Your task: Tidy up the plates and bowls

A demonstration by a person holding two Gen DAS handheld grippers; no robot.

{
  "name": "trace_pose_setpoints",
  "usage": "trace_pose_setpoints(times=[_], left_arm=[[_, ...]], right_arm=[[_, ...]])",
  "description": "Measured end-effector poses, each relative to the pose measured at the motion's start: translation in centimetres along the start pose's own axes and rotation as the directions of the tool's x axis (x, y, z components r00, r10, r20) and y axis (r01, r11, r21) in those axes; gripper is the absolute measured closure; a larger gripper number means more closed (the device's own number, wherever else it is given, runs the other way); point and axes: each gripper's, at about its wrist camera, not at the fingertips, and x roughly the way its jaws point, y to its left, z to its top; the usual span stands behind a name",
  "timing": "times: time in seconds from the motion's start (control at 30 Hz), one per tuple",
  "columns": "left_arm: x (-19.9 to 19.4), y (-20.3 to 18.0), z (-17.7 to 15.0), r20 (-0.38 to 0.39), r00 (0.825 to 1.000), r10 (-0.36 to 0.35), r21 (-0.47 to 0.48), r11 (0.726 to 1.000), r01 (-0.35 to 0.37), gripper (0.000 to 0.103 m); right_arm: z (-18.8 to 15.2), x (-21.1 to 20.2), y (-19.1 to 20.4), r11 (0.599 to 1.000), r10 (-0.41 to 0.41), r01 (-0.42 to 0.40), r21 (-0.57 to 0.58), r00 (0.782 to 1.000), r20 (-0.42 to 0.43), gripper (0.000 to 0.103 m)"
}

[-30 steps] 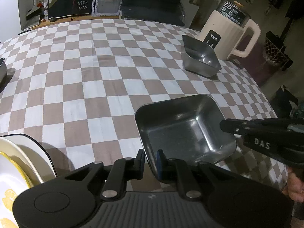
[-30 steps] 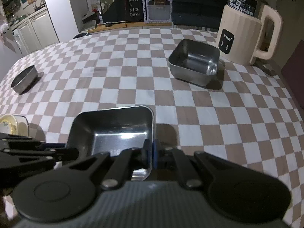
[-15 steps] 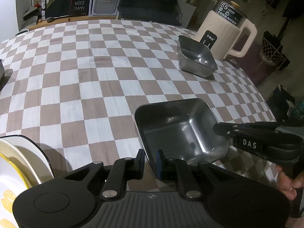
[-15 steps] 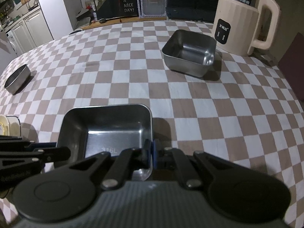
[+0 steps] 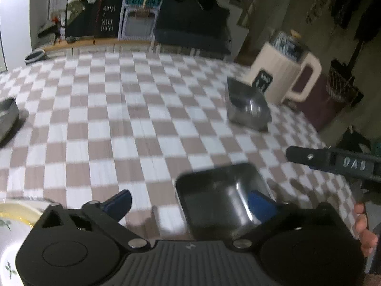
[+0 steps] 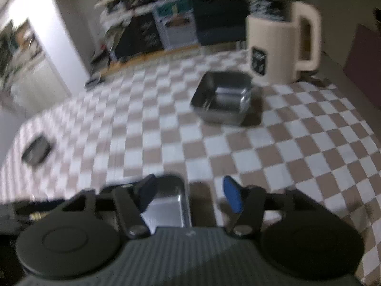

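Note:
A square steel tray [image 5: 221, 200] lies on the checkered table, close in front of both grippers. My left gripper [image 5: 189, 203] is opening, its blue pads [image 5: 119, 202] spread wide on either side of the tray's left rim without touching it. My right gripper [image 6: 189, 195] is opening too; the tray [image 6: 166, 205] has its right rim between the pads, which are clear of it. In the left wrist view the right gripper [image 5: 333, 164] hangs just above the tray's right side. A second square steel bowl [image 5: 247, 109] [image 6: 223, 100] stands farther back.
A cream kettle [image 5: 281, 78] [image 6: 281, 47] stands behind the far steel bowl. A round steel bowl [image 5: 7, 114] [image 6: 35, 152] sits at the table's left side. White plates with a yellow rim [image 5: 14, 214] lie at the near left. A hand [image 5: 364, 228] shows at the right edge.
Both grippers were shut on the tray's opposite rims; both have let go and spread their jaws. Both have lifted a little, and the right view has rolled. The tray stays on the table.

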Motion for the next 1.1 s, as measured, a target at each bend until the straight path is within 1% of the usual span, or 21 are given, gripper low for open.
trace_pose_setpoints(times=[0.07,0.1,0.13,0.2,0.27,0.37,0.47,0.57,0.67,0.7,0.73,0.77,0.8,0.83,0.87,0.93,1.0,1.03,1.1], left_arm=[[-0.3,0.0,0.9,0.033,0.999,-0.004,0.017,1.000,0.003,0.000],[-0.3,-0.1,1.3,0.041,0.999,0.000,0.023,1.000,-0.001,0.000],[-0.4,-0.2,1.7,0.052,0.999,0.005,0.029,1.000,-0.007,0.000],[-0.3,-0.1,2.8,0.064,0.998,0.014,0.042,0.999,-0.017,0.000],[-0.1,0.0,3.8,0.075,0.997,0.022,0.048,0.999,-0.026,0.000],[0.3,0.2,5.6,0.091,0.995,0.030,0.061,0.998,-0.036,0.000],[1.1,0.4,7.8,0.105,0.993,0.047,0.087,0.995,-0.056,0.000],[2.1,0.4,9.7,0.111,0.991,0.071,0.116,0.990,-0.084,0.000],[3.2,0.2,11.8,0.115,0.990,0.085,0.129,0.987,-0.100,0.000],[3.6,0.0,12.5,0.119,0.989,0.087,0.135,0.986,-0.103,0.000],[3.9,-0.1,13.2,0.123,0.989,0.086,0.139,0.985,-0.103,0.000],[4.3,-0.4,13.8,0.128,0.988,0.082,0.147,0.984,-0.101,0.000],[4.7,-0.8,14.4,0.133,0.988,0.079,0.155,0.983,-0.099,0.000],[5.0,-1.2,14.9,0.137,0.988,0.074,0.163,0.982,-0.096,0.000],[5.5,-1.7,15.5,0.141,0.988,0.068,0.170,0.981,-0.092,0.000],[6.3,-2.5,16.3,0.141,0.988,0.057,0.180,0.980,-0.082,0.000],[7.1,-3.1,16.6,0.136,0.990,0.044,0.190,0.979,-0.069,0.000],[7.5,-3.5,16.8,0.133,0.990,0.039,0.197,0.978,-0.065,0.000],[8.1,-4.3,16.8,0.126,0.992,0.029,0.218,0.974,-0.056,0.000]], right_arm=[[1.0,-0.2,-0.9,0.997,-0.001,-0.001,0.081,1.000,0.028,0.019],[1.4,-0.2,-1.3,0.993,0.006,-0.010,0.113,0.999,0.039,0.011],[1.8,-0.1,-1.7,0.989,0.015,-0.022,0.146,0.999,0.051,0.006],[2.7,0.6,-2.4,0.976,0.002,-0.016,0.217,0.998,0.064,0.003],[3.5,1.8,-3.0,0.956,-0.023,0.005,0.294,0.998,0.057,0.002],[4.3,3.7,-4.2,0.901,-0.030,0.006,0.433,0.998,0.049,0.001],[4.5,5.5,-5.0,0.813,-0.034,0.008,0.583,0.999,0.035,0.001],[4.9,7.5,-5.5,0.747,-0.046,0.020,0.664,0.999,0.022,0.001],[5.0,8.8,-6.2,0.689,-0.076,0.035,0.724,0.997,0.024,0.008],[4.9,9.2,-6.2,0.661,-0.078,0.034,0.749,0.997,0.024,0.013],[4.7,9.8,-6.4,0.633,-0.075,0.029,0.774,0.997,0.024,0.018],[4.6,10.2,-6.6,0.607,-0.069,0.023,0.795,0.997,0.024,0.021],[4.3,10.9,-6.7,0.577,-0.062,0.017,0.817,0.998,0.023,0.027],[4.0,11.4,-6.7,0.551,-0.057,0.015,0.834,0.998,0.020,0.031],[3.8,11.8,-6.5,0.527,-0.052,0.012,0.850,0.998,0.019,0.033],[3.4,12.7,-6.0,0.488,-0.033,0.004,0.873,0.999,0.014,0.041],[3.5,13.6,-5.5,0.468,-0.017,-0.007,0.883,1.000,0.017,0.043],[3.5,14.0,-5.1,0.467,-0.016,-0.009,0.884,1.000,0.019,0.043],[3.5,14.7,-4.8,0.481,-0.012,-0.011,0.877,1.000,0.019,0.044]])
